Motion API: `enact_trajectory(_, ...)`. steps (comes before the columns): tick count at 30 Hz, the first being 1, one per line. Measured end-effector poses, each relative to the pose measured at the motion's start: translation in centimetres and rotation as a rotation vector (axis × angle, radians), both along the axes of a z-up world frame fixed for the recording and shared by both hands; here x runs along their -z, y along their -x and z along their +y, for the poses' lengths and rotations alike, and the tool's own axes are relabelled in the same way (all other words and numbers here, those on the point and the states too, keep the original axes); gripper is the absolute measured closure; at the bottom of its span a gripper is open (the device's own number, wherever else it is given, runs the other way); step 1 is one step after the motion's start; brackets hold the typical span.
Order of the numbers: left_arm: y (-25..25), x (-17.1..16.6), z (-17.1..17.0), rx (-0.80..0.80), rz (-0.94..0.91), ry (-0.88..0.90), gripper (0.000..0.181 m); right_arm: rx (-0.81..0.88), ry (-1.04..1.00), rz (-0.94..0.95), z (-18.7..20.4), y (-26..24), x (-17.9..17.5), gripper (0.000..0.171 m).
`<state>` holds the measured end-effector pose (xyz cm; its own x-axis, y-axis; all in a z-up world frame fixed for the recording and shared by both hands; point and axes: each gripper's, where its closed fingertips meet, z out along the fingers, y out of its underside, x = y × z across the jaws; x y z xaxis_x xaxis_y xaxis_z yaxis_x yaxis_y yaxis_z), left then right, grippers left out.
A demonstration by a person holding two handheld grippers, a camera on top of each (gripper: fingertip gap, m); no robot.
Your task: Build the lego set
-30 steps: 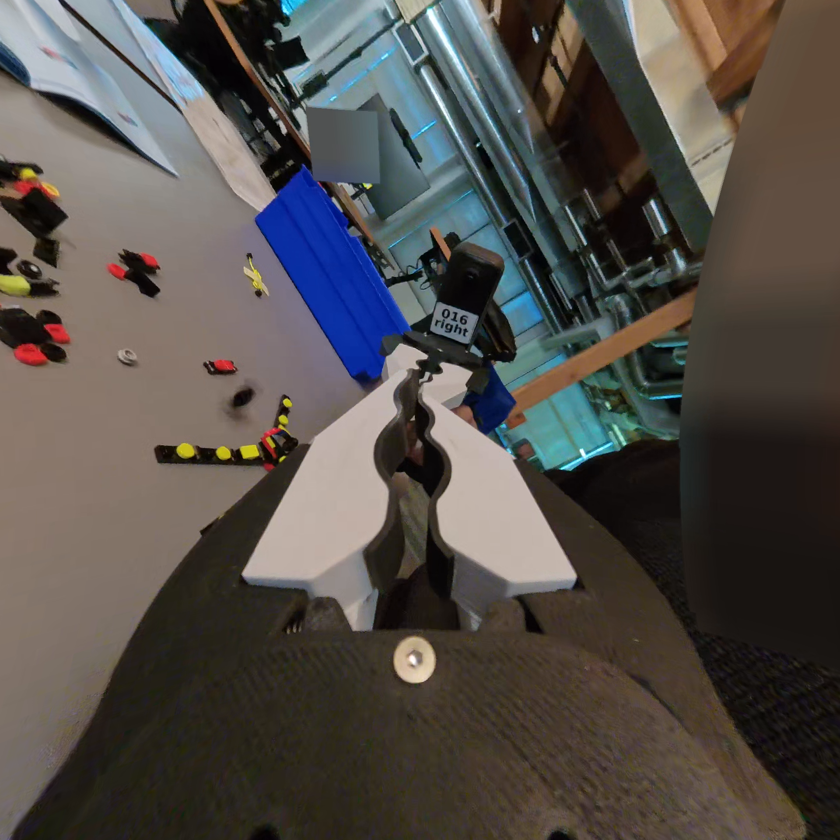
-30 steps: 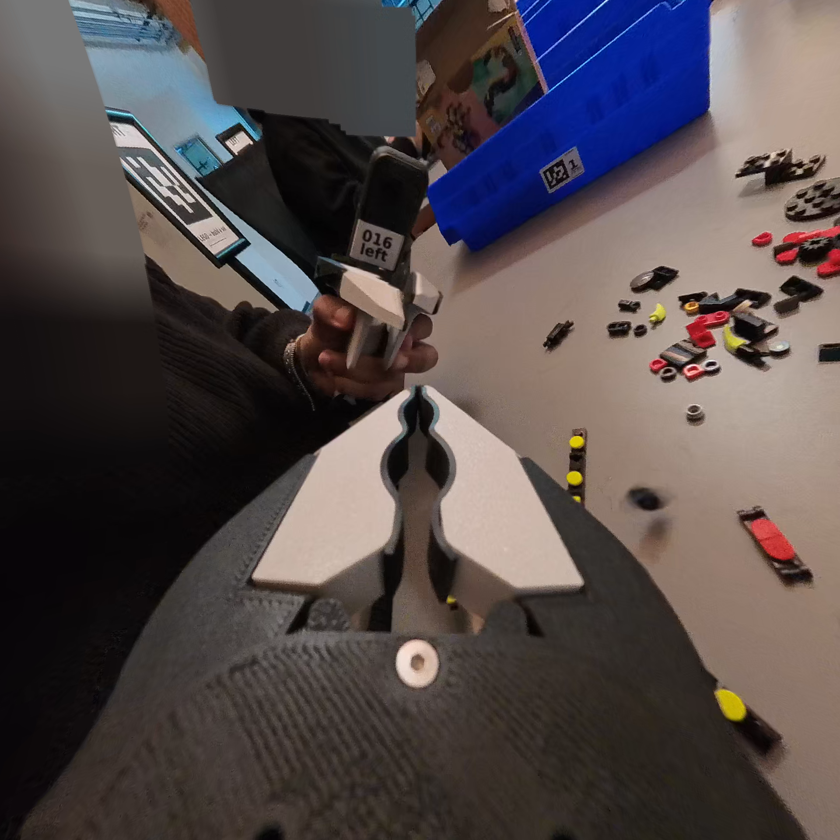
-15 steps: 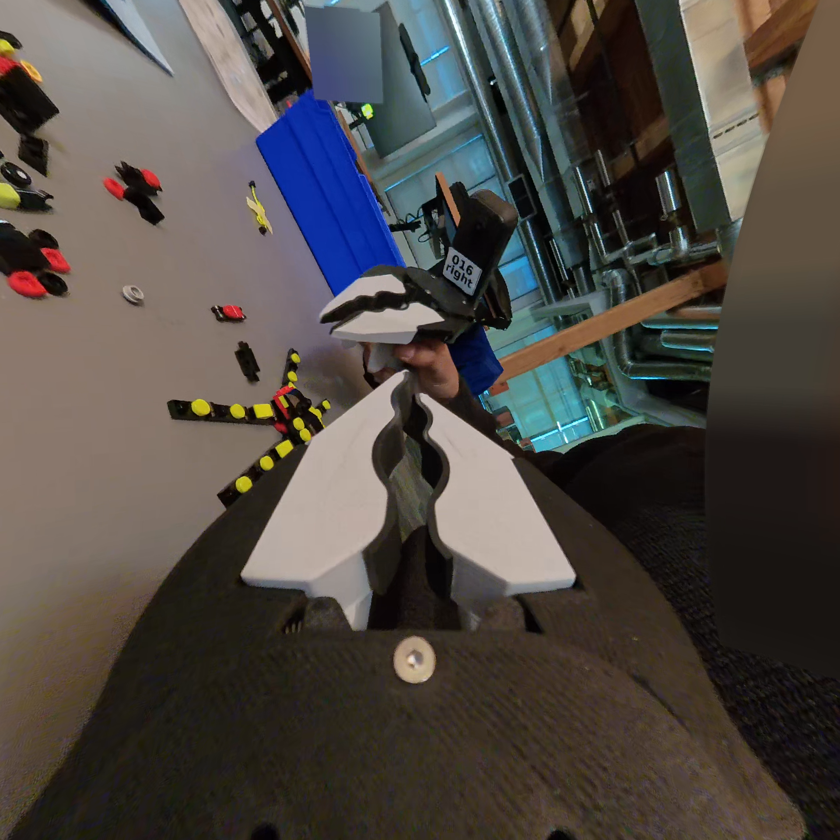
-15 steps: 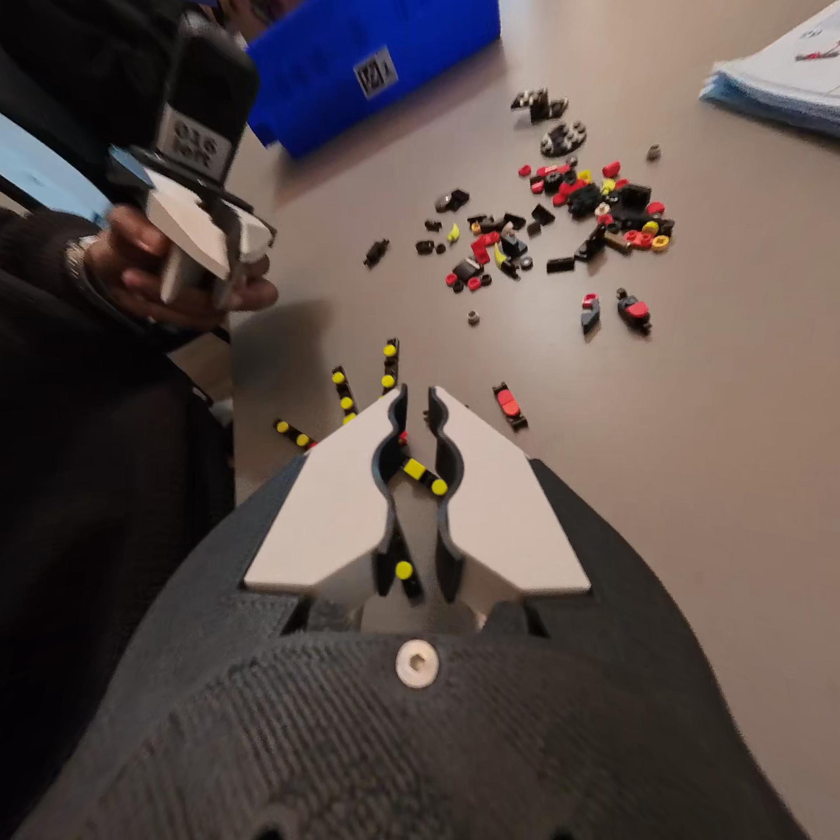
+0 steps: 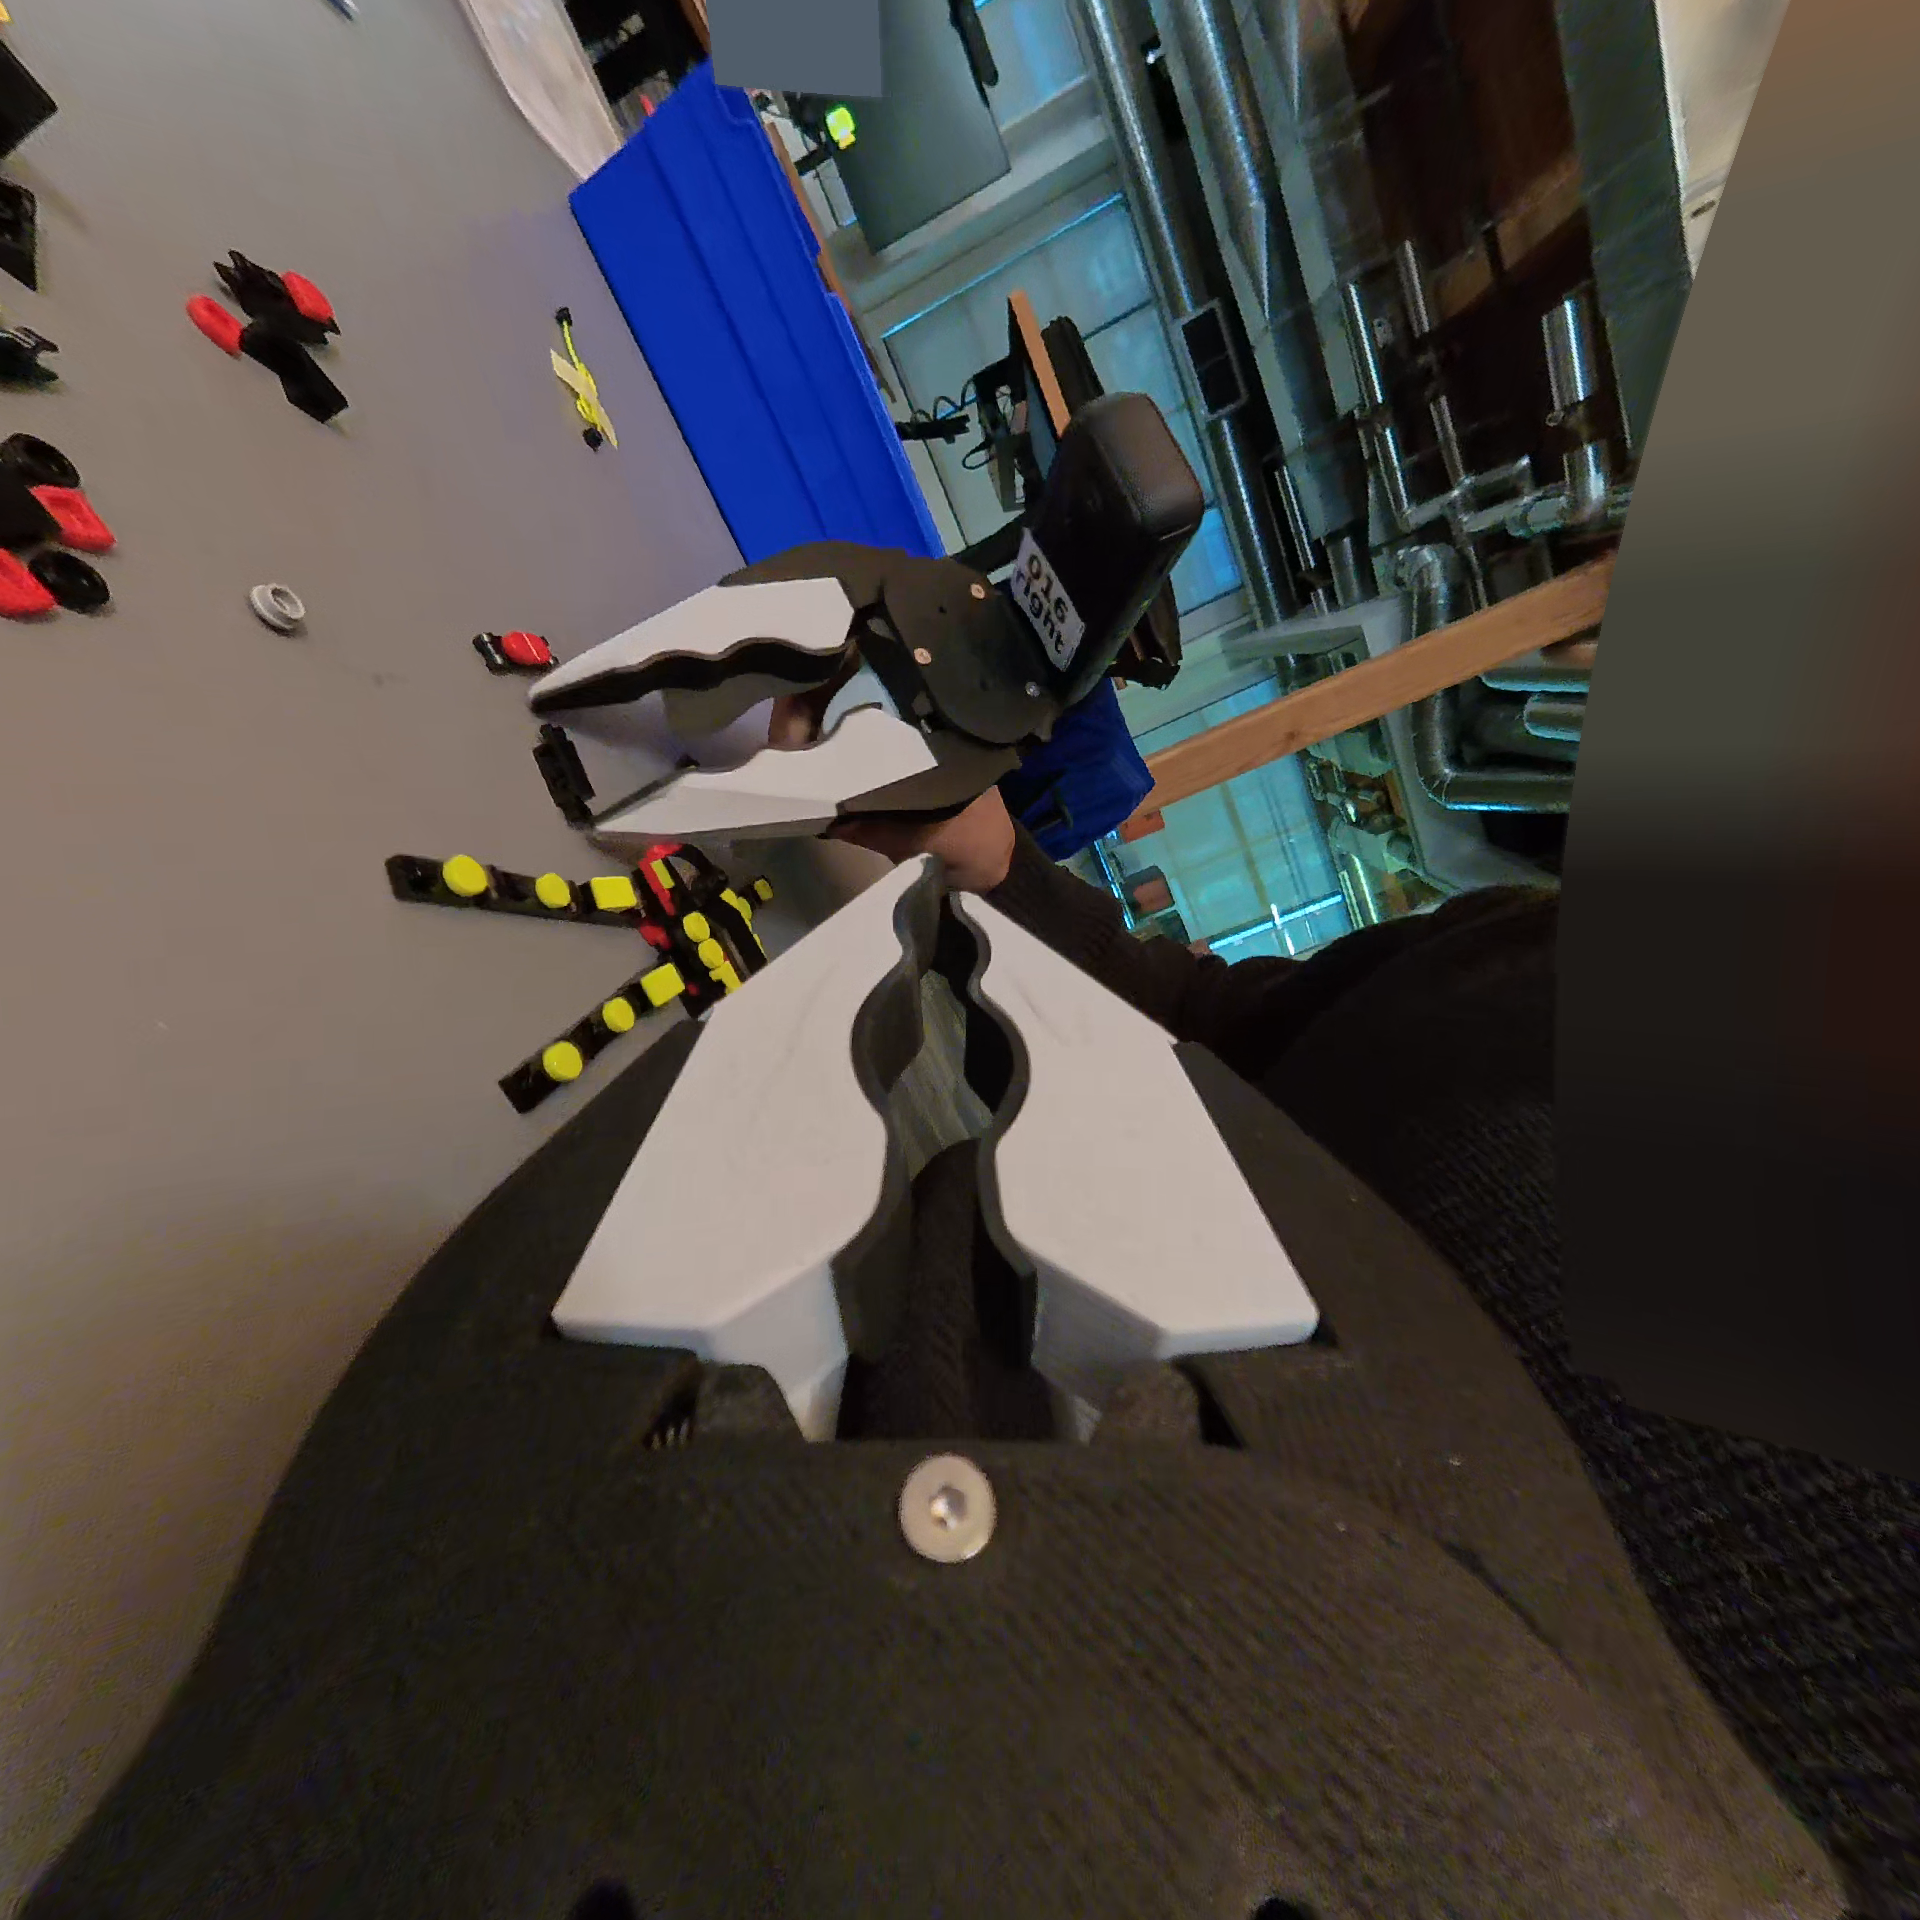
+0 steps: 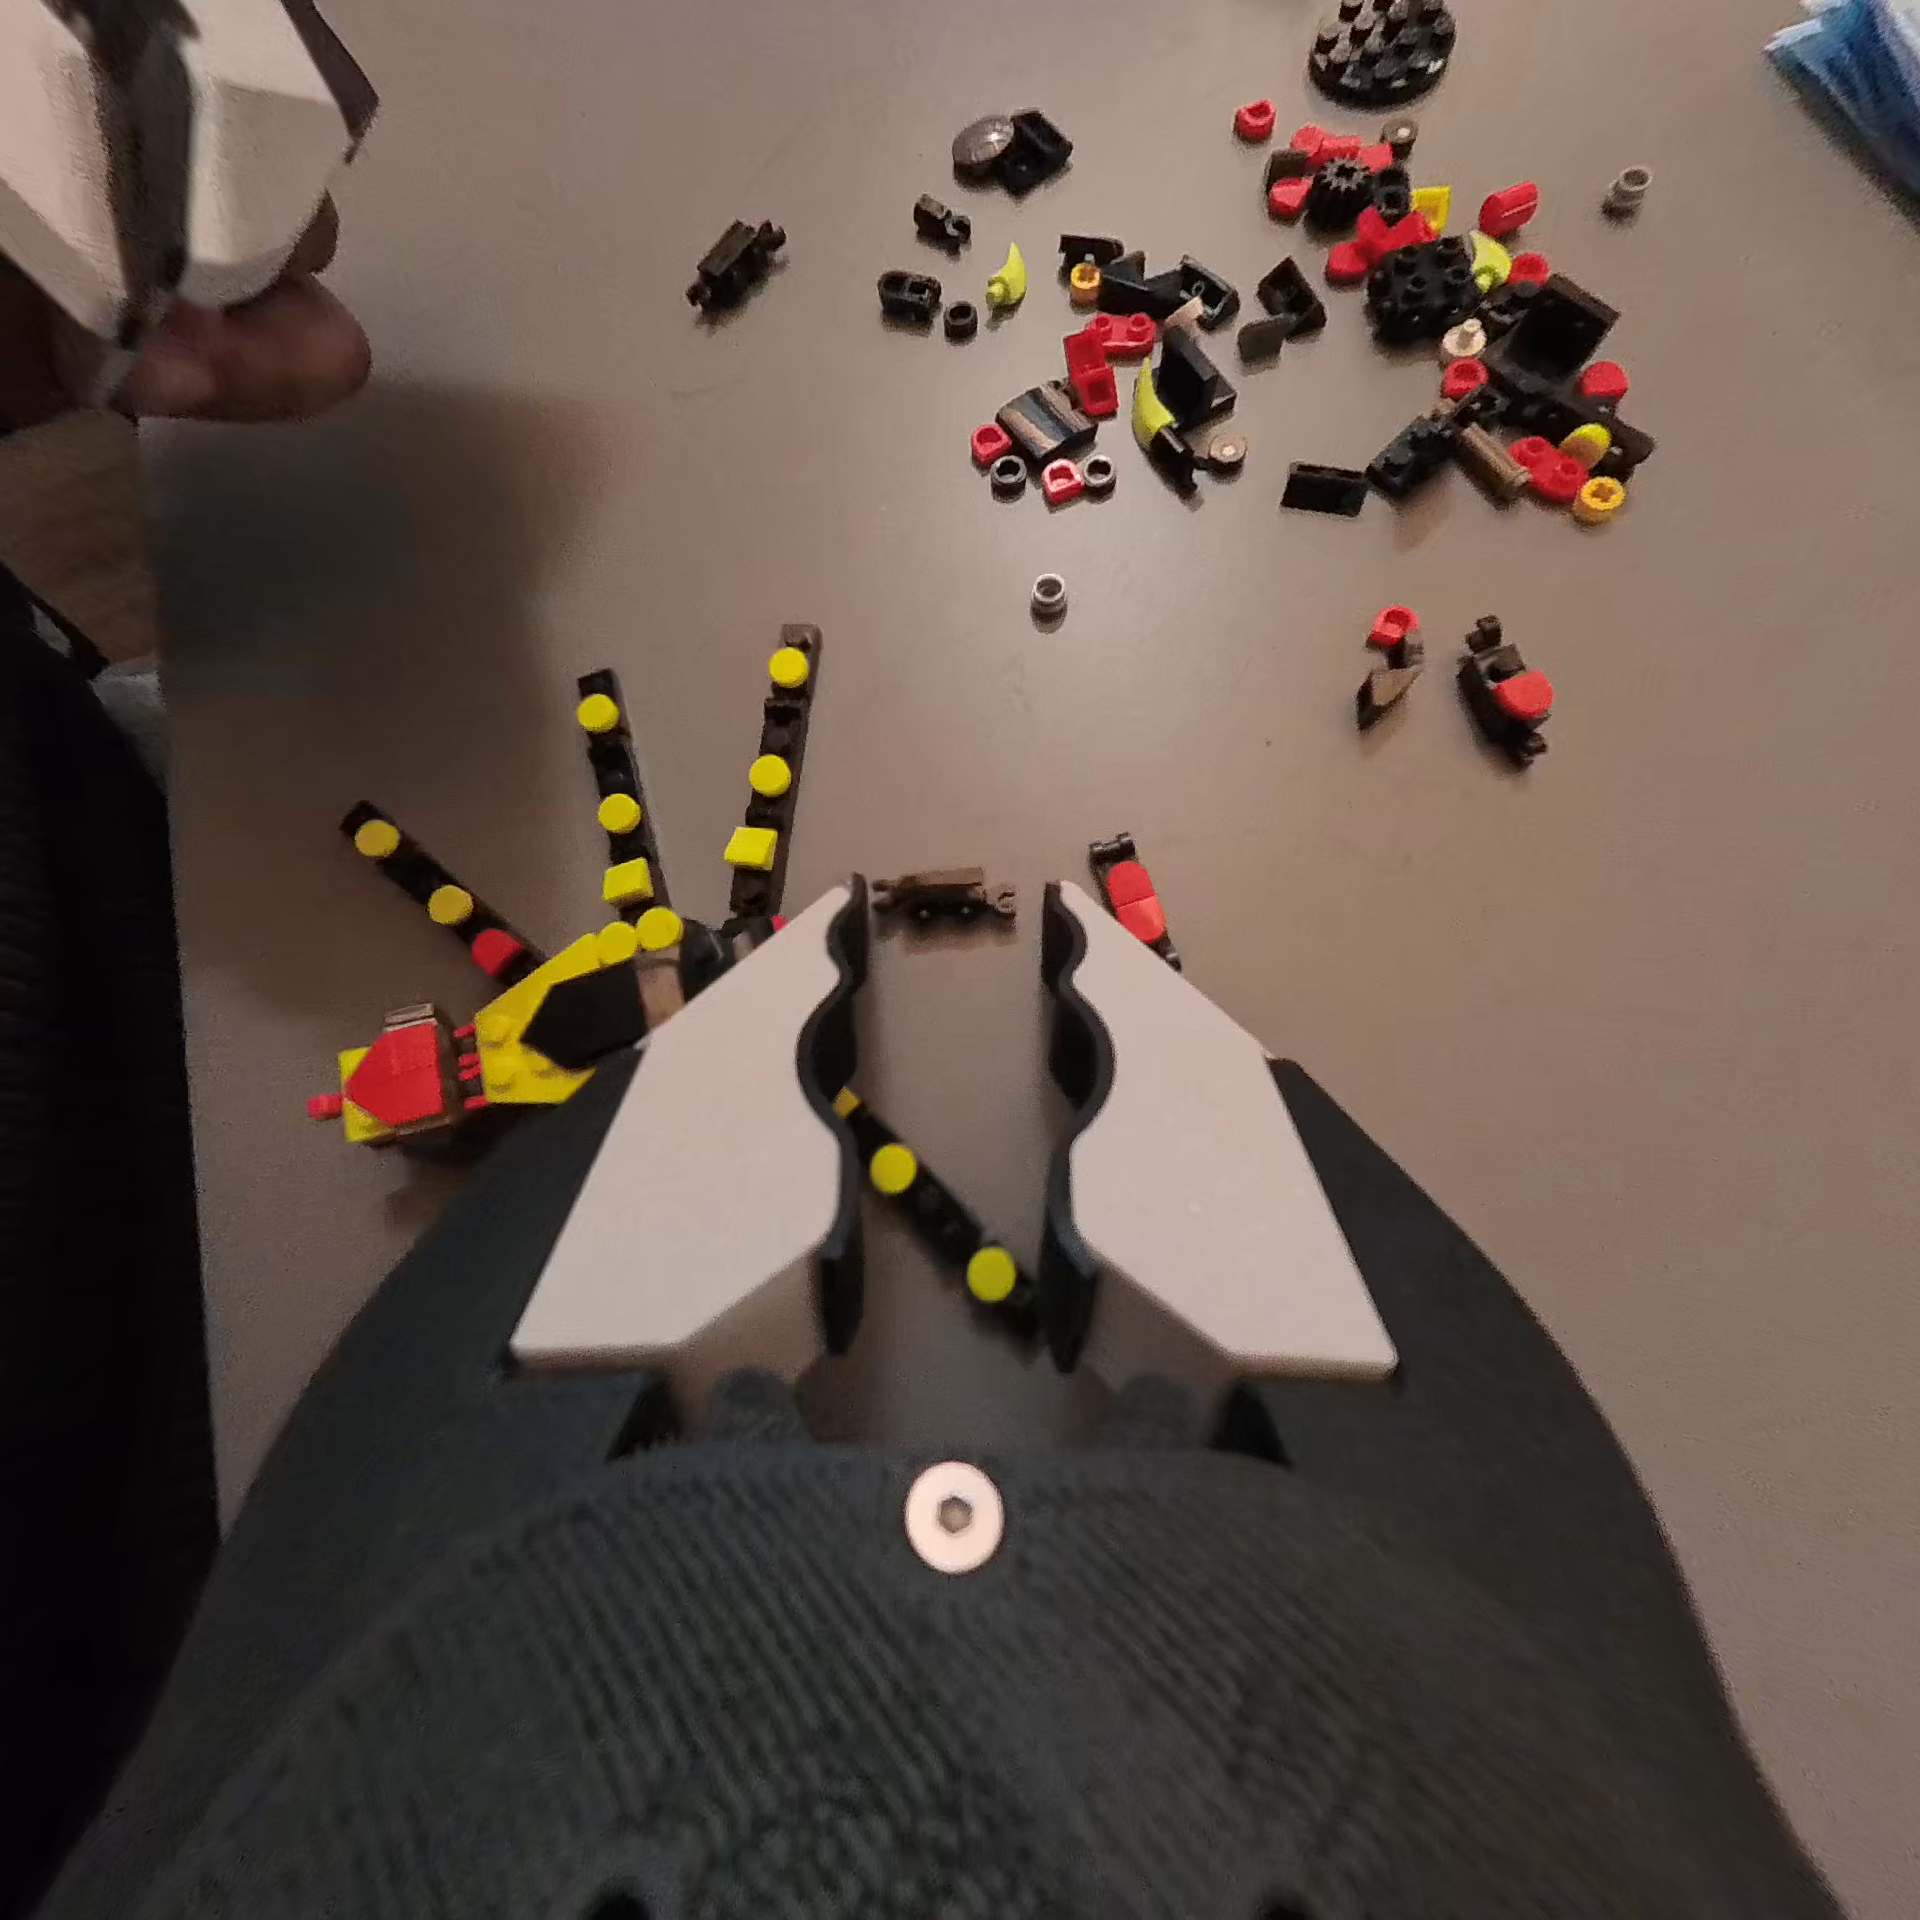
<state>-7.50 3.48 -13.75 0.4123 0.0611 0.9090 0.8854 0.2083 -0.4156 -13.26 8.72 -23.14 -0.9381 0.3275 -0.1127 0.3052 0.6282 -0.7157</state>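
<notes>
The partly built lego model (image 6: 582,997) lies on the grey table: black legs with yellow studs fan out from a yellow, black and red body. It also shows in the left wrist view (image 5: 623,914). My right gripper (image 6: 954,899) is open and low over the table. A small black piece (image 6: 940,899) lies between its fingertips, and one model leg (image 6: 925,1205) runs under its jaws. In the left wrist view the right gripper (image 5: 566,753) stands open around that black piece (image 5: 561,774). My left gripper (image 5: 940,883) is shut and empty, held off the table edge.
A pile of loose black, red and yellow pieces (image 6: 1351,312) lies further out. A red and black piece (image 6: 1132,904) sits by the right fingertip. A grey stud (image 6: 1049,597) lies alone. A blue bin (image 5: 748,343) stands at the table's far side. The left gripper (image 6: 156,156) shows top left. There is about 12 cm between the tips of the two grippers.
My right gripper has swung down from facing the left gripper to the table and has opened around the small black piece. My left gripper has stayed shut.
</notes>
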Motion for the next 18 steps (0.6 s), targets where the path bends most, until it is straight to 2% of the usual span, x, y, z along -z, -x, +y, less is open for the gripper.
enact_trajectory(2, -0.1, 0.1, 0.1, 0.018, -0.011, -0.006, 0.181, -0.004, 0.003, 0.007, -0.1, 0.1, 0.0, 0.145)
enact_trajectory(6, -0.2, 0.2, 0.4, 0.056, -0.049, -0.029, 0.181, -0.014, -0.005, 0.022, -0.2, 0.1, -0.2, 0.146)
enact_trajectory(11, 0.7, 0.6, 0.6, 0.037, -0.013, 0.019, 0.181, -0.039, 0.171, 0.081, -1.6, 0.0, -4.1, 0.146)
enact_trajectory(15, 1.8, 1.6, 0.8, 0.001, 0.088, 0.179, 0.161, -0.133, 0.238, 0.177, -2.6, -1.8, -7.1, 0.146)
enact_trajectory(18, 2.0, 1.1, 1.4, 0.018, 0.221, 0.247, 0.153, -0.196, 0.216, 0.234, -3.2, -3.7, -8.3, 0.146)
